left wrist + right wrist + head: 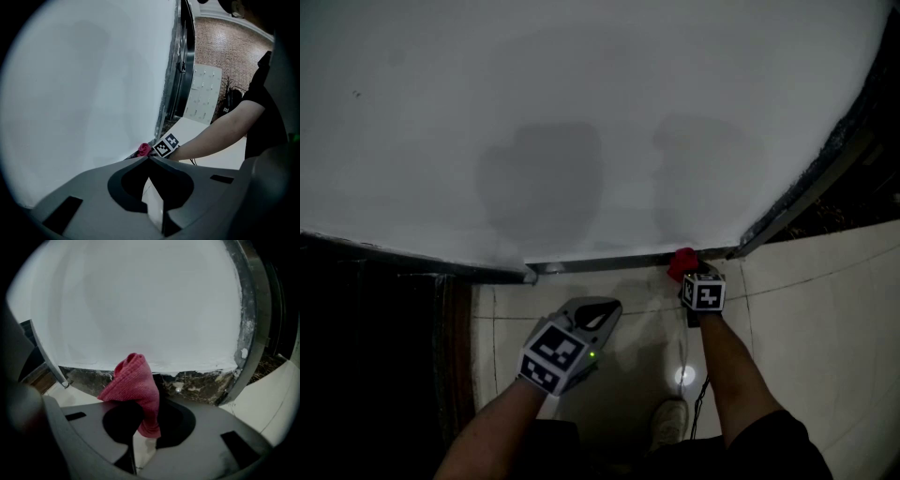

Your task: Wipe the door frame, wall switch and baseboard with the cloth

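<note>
White wall (581, 112) over tiled floor (806, 281): cloth at the baseboard.
Head view: the right gripper (687, 275) presses the red cloth (682, 263) to the dark baseboard (609, 263) straight ahead; the left gripper (598, 307) hangs back. Left gripper view: jaws closed tip to tip, empty. Right gripper view: jaws clamped on the cloth; the baseboard runs crosswise just beyond, so I judge a sideways stroke suits, with the door frame (248, 324) to the right.
</note>
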Tool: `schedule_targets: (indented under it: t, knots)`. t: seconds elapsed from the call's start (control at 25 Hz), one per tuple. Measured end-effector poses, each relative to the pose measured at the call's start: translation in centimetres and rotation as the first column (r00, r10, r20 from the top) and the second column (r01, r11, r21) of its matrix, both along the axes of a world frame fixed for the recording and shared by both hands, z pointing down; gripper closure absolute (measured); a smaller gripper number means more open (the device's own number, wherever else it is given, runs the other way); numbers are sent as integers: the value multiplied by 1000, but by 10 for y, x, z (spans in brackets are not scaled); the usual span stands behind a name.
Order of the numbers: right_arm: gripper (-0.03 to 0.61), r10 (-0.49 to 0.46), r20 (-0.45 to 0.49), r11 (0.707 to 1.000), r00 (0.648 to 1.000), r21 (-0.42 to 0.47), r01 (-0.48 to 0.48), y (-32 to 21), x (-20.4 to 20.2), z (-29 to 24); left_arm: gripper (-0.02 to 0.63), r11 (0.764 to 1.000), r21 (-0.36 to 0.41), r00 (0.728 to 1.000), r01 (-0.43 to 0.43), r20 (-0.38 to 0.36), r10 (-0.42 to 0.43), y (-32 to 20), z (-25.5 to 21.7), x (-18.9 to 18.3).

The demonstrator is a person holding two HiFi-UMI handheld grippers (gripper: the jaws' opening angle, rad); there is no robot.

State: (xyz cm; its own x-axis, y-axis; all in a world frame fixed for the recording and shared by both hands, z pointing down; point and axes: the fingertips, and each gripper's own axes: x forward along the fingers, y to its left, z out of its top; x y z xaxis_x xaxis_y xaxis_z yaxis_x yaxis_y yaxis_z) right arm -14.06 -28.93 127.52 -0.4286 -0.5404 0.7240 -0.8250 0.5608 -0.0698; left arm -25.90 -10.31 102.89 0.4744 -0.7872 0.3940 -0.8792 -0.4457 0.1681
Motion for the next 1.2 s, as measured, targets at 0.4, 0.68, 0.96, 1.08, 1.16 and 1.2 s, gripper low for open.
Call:
schedule_targets:
  t: [0.4, 0.68, 0.96, 1.08, 1.16, 1.2]
  knots:
    - [522, 107, -19, 994, 994, 13, -106, -13, 39, -2, 621, 1000, -7, 1000, 12, -17, -12, -2, 3, -2]
    - [522, 120, -53, 993, 991, 28, -119, -13, 61, -9, 621, 1000, 12, 1000, 26, -4, -26, 0, 1, -10]
    - [522, -47, -86, 996, 995, 68, 53, -2, 35, -37, 621, 996, 16, 993, 93, -77, -91, 5, -8, -33]
    - [522, -115, -60, 989, 992, 83, 120, 2, 14, -57, 621, 992, 12, 988, 126, -91, -124, 9, -9, -46]
    - [522, -165, -44, 983, 985, 79, 168, 6, -1, -71, 621, 990, 14, 985, 144, -96, -142, 12, -10, -54]
    - [522, -197, -37, 977, 980, 72, 199, 8, -9, -78, 621, 988, 15, 983, 155, -105, -152, 14, -12, -57]
